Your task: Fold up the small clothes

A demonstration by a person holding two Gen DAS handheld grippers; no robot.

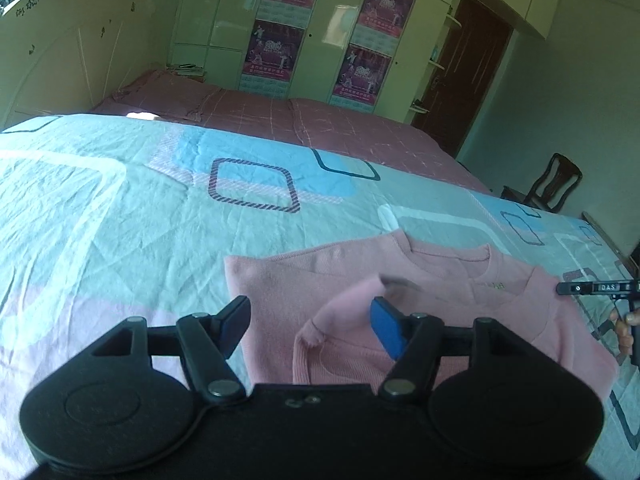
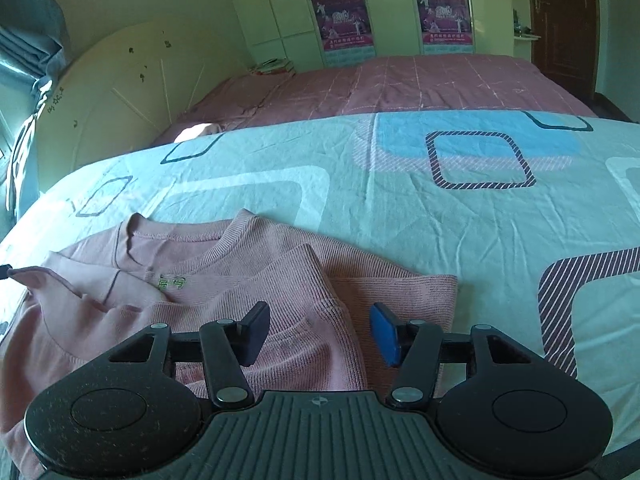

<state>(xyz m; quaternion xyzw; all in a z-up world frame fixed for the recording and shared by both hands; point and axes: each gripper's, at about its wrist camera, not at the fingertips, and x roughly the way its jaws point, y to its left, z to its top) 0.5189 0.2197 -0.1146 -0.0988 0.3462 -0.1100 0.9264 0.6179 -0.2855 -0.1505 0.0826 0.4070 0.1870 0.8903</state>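
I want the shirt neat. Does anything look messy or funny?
Yes. On the pink sweater, the left sleeve sticks up in a bunched hump instead of lying flat. The right sleeve lies flat across it. Nothing looks torn.

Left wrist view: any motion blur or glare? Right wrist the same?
Left wrist: blurred streak on the pink sweater beyond the blue fingertip, glare on the wardrobe doors, fisheye bends the bedsheet. Right wrist: sharp, with a sunlit patch at the far bed edge.

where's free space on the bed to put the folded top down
Bare sheet beyond and right of the pink top, up to the pink quilt. It is crowded where the top lies under both grippers.
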